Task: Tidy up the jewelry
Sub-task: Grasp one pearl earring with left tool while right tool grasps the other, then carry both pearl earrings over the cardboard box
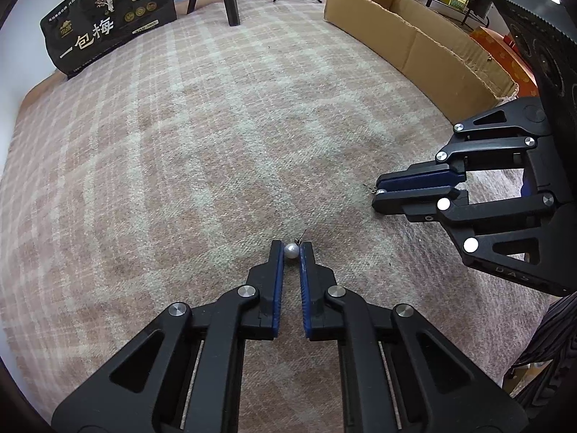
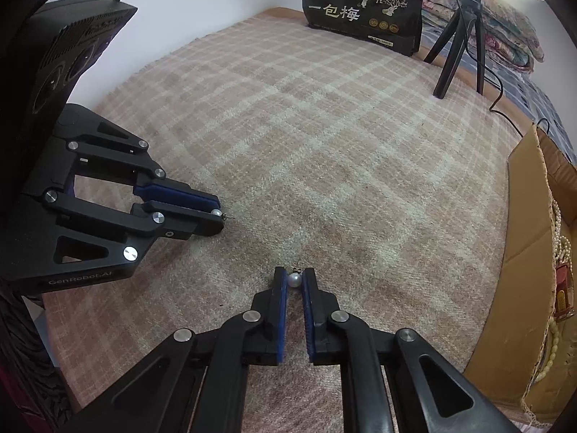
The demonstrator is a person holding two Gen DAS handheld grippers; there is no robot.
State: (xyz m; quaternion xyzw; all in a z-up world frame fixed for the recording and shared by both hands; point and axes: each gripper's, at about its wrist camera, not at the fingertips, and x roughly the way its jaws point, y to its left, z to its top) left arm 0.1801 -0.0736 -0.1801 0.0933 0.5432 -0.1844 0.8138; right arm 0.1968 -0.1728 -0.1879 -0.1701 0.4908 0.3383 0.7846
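Two pearl earrings are in my grasp, one per gripper. My left gripper [image 1: 291, 249] is clenched on the first pearl earring [image 1: 291, 250]: the pearl sits between the blue pads at the very tips of the fingers [image 1: 277, 270], and its thin metal hook points away from me, just above the checked blanket [image 1: 216, 126]. My right gripper [image 2: 295, 278] is clenched on the second pearl earring [image 2: 295, 280] in the same manner, pearl at the fingertips, hook forward. Both grippers point steeply down, and both sets of tips are at or just above the blanket; I cannot tell whether either pearl is clear of the fabric.

Status of the task, as I judge it:

1. Picking: done for this pair. No other loose jewelry shows on the blanket.
2. Storing: not yet done. The cardboard box [image 2: 530, 252] stands at the right edge of the bed, well apart from both grippers. Strings of pearl beads [image 2: 560, 238] already lie inside it, so part of the sorting appears complete.
3. Remaining: carry both earrings to the box and release them there.

The grip is on a small round surface at the tips only, so a slip during transfer is the main risk. The black snack bag [image 2: 364, 11] and the tripod [image 2: 458, 47] at the far end of the bed play no part.
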